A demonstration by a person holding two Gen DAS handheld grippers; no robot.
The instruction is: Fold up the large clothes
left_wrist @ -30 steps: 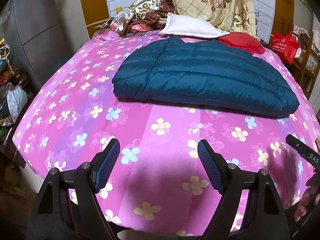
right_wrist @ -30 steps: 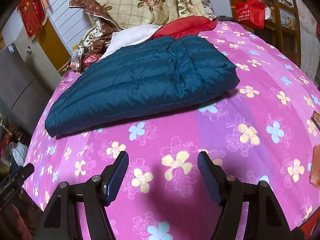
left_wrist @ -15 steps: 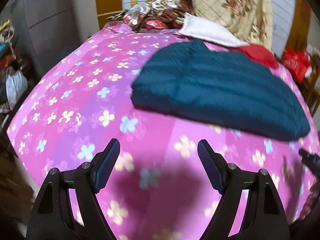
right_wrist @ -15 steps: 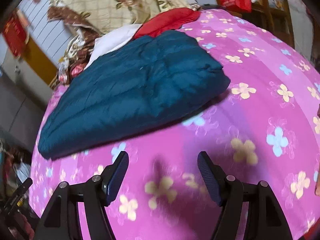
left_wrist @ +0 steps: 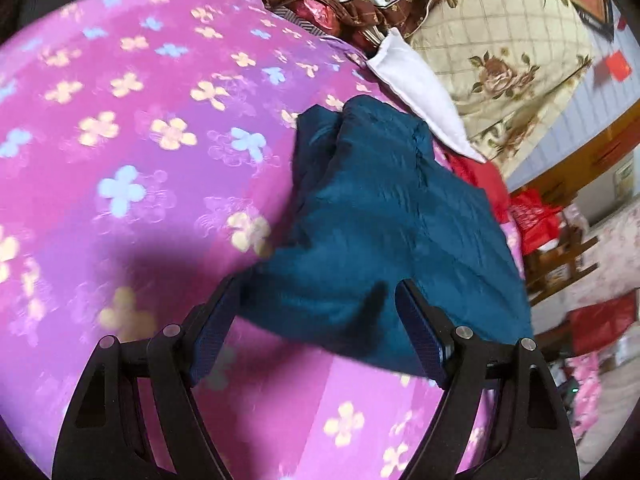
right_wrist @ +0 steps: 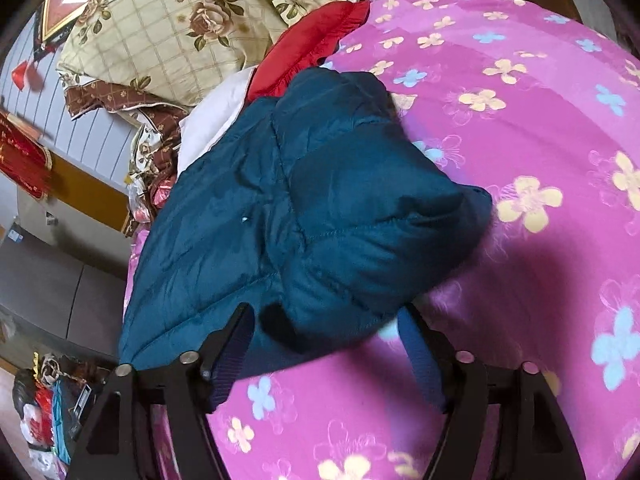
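Note:
A folded dark teal puffer jacket (left_wrist: 380,216) lies on the pink flowered bed sheet (left_wrist: 120,140). My left gripper (left_wrist: 320,320) is open, its blue-padded fingers on either side of the jacket's near left corner. In the right wrist view the jacket (right_wrist: 288,216) fills the middle of the frame. My right gripper (right_wrist: 328,336) is open, its fingers on either side of the jacket's near right corner. Whether the pads touch the cloth is unclear.
A white pillow (left_wrist: 416,84), a red cloth (right_wrist: 312,48) and a cream floral quilt (right_wrist: 172,20) are piled at the head of the bed behind the jacket. Red bags (left_wrist: 536,220) and a wooden chair stand beside the bed. Grey cabinets (right_wrist: 44,284) stand at the left.
Both grippers have moved forward from the foot of the bed to the jacket's near corners and tilted. The jacket now sits between each pair of open fingers.

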